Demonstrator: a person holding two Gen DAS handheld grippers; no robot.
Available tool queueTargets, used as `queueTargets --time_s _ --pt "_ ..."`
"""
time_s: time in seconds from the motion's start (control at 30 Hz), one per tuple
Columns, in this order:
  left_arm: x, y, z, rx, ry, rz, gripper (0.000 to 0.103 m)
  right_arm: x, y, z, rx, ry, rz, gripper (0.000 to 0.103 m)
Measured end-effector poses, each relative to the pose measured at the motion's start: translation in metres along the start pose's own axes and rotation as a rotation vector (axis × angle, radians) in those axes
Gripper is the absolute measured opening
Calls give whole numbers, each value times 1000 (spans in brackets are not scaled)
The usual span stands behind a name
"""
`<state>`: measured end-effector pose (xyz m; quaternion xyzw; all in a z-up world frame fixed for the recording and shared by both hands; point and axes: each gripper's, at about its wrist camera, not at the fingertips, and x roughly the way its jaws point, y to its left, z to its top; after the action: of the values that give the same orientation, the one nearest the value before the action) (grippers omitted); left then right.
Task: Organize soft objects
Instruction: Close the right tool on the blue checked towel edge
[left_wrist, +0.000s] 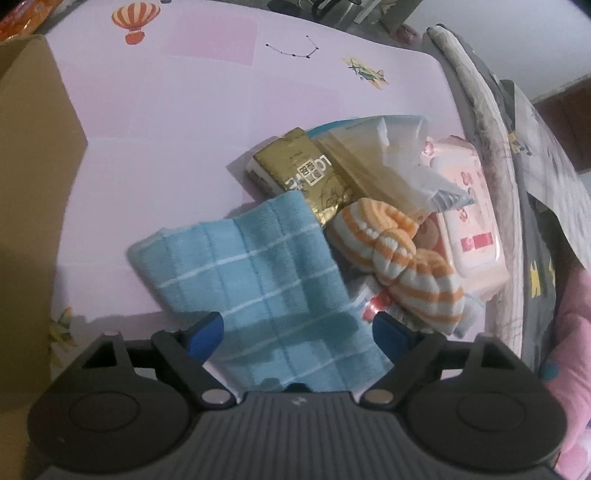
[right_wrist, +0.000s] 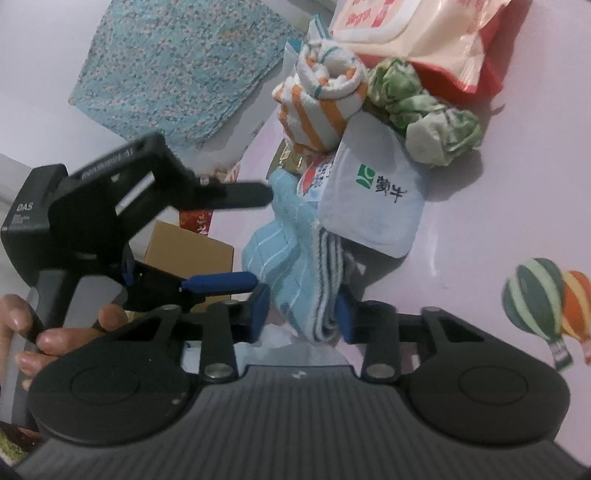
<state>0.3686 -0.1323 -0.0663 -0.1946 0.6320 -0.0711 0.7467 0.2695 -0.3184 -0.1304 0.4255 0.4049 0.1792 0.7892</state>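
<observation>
A blue checked towel (left_wrist: 258, 273) lies on the pink table cover (left_wrist: 166, 122), and my left gripper (left_wrist: 297, 325) hangs over it, jaws wide open, one finger on each side of it. In the right wrist view the same towel (right_wrist: 284, 251) runs down into my right gripper (right_wrist: 303, 314), which is shut on its folded, striped edge. A hand holds the left gripper (right_wrist: 240, 240) just left of the towel. An orange-and-white striped cloth (left_wrist: 399, 254) lies bunched beside the towel; this cloth (right_wrist: 325, 107) appears rolled in the right wrist view.
A gold packet (left_wrist: 299, 170), a clear plastic bag (left_wrist: 388, 155) and a pink wipes pack (left_wrist: 472, 229) crowd the pile. A green-white crumpled cloth (right_wrist: 424, 114), a pale blue pouch (right_wrist: 373, 206) and a cream bag (right_wrist: 424, 37) lie farther off. A cardboard box (left_wrist: 33, 177) stands left.
</observation>
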Motion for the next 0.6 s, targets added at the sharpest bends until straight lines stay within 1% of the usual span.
queueTargets --time_s 0.03,0.13,0.23,0.37,0.4,0.43,0.53,0.6 --pt "1 -1 1 -7 0 3 90 4 -2 1 5 15 17 18" --pt "5 -5 3 -12 1 16 94 10 2 3 -29 41 50 12" --pt "9 -8 4 -15 13 33 95 16 10 3 -100 84 86 12" --pt "14 -10 7 -25 18 61 95 22 30 -3 -249 131 90 12" --pt "16 -11 6 -23 20 76 94 23 34 -6 -273 135 93 12" --pt "18 -12 6 -20 21 88 95 24 37 -8 -298 140 97 12" --pt "17 -13 3 -5 9 84 93 29 41 -8 -330 145 93 12" --pt "15 -13 2 18 -2 85 88 30 39 -8 -326 144 91 12"
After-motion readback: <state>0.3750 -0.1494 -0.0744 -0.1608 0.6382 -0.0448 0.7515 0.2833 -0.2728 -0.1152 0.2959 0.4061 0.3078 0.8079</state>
